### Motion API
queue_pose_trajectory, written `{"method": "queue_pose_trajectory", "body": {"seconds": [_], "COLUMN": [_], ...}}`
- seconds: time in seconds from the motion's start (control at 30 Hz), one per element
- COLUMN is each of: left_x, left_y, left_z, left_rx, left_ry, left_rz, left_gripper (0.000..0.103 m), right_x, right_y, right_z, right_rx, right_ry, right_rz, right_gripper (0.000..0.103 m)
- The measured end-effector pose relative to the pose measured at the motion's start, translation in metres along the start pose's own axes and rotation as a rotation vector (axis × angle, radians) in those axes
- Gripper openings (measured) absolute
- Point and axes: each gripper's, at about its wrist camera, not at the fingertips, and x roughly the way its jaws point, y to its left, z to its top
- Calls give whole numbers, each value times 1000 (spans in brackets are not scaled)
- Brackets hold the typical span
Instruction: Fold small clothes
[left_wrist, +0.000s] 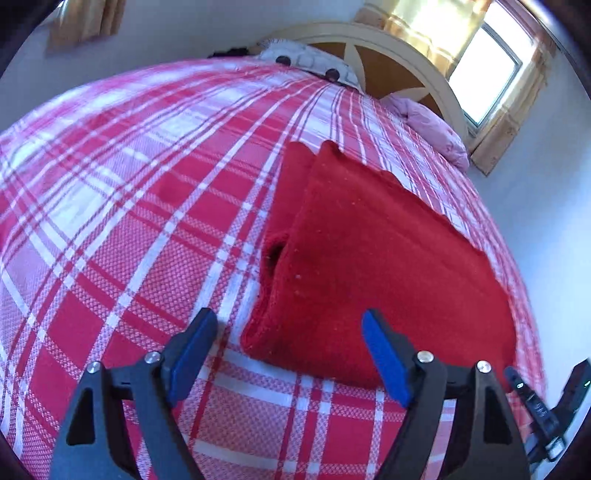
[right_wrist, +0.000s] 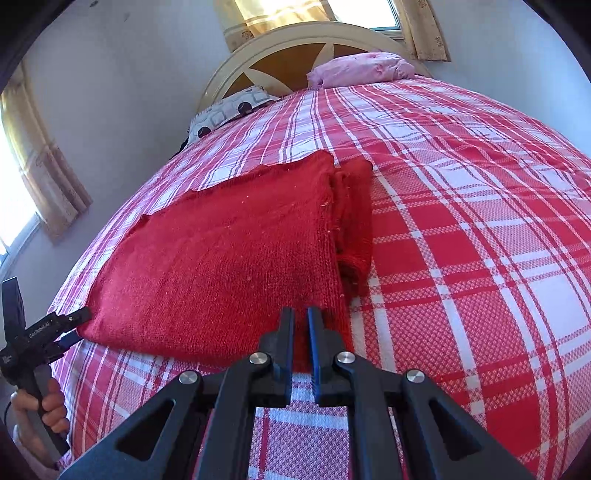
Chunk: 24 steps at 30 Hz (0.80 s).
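Red knit sweater (right_wrist: 229, 251) sits half-folded near the bed's (right_wrist: 480, 258) foot edge; right gripper (right_wrist: 301, 317) pinches its near hem, probably to fold over, left gripper (left_wrist: 290, 328) spread wide, empty.

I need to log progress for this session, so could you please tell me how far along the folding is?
Done: the red knitted sweater lies on the plaid bedspread folded into a rectangle, one sleeve tucked along its side. In hand: the right tool is nearly closed at the near edge, though grip on fabric is unclear; the left tool hovers open there. Left: probably a final fold.
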Motion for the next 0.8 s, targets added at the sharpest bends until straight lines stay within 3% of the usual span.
{"method": "queue_pose_trajectory", "body": {"seconds": [0.03, 0.27, 0.33, 0.37, 0.4, 0.57, 0.73, 0.8], "left_x": [0, 0, 1, 3, 7, 7, 1, -6], "left_y": [-3, 2, 4, 5, 7, 3, -2, -2], "left_z": [-2, -5, -3, -2, -1, -7, 2, 6], "left_rx": [1, -74, -103, -116, -136, -151, -151, -150], "left_ry": [3, 6, 25, 43, 74, 47, 17, -3], "left_rz": [-16, -63, -102, -130, -167, -176, -201, -205], "left_gripper": [69, 57, 45, 27, 16, 15, 14, 14], "right_x": [0, 0, 2, 1, 1, 0, -21, -24], "right_y": [0, -6, -7, -8, -8, -9, 1, 12], "right_z": [0, -1, -1, -1, 0, 1, 20, 33], "right_rx": [3, 34, 37, 39, 40, 38, 54, 46], "right_ry": [1, 3, 4, 4, 4, 8, -47, -41], "right_rz": [3, 35, 37, 39, 41, 42, 78, 116], "right_gripper": [7, 7, 7, 7, 7, 7, 8, 21]}}
